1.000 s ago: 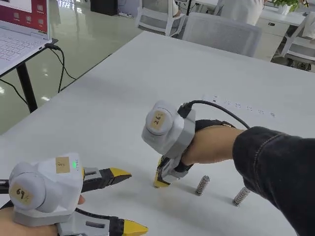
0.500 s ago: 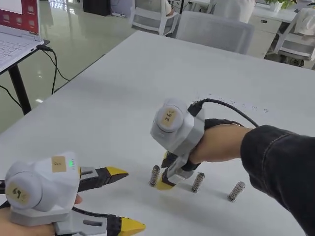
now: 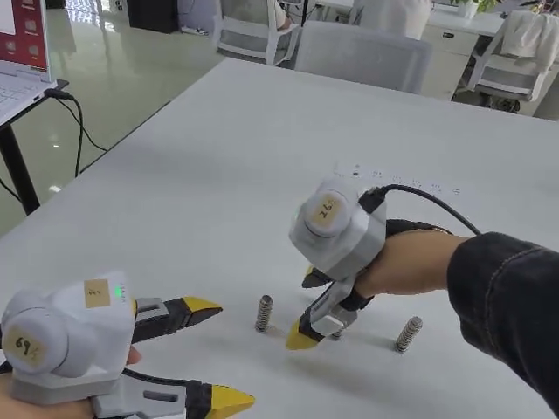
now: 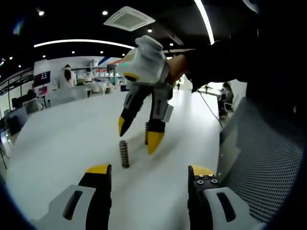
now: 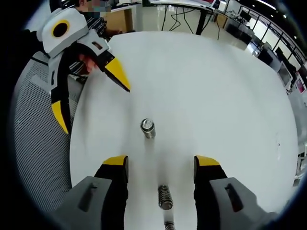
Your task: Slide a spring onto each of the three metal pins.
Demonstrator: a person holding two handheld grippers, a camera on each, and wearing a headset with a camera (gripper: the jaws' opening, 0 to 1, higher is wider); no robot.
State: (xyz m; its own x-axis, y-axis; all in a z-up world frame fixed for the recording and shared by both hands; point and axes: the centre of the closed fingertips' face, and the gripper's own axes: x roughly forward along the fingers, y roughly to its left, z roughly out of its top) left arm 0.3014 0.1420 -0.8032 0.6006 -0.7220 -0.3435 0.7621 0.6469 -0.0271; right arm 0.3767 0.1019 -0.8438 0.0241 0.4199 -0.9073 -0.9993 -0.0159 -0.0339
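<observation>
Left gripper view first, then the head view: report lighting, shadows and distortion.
Left gripper view: the fisheye curves the ceiling light strip and the table edge; the near spring is sharp; the sleeve is nearly black. Head view: soft, even light, a faint shadow on the table beside the right gripper, glare on the glossy floor.
</observation>
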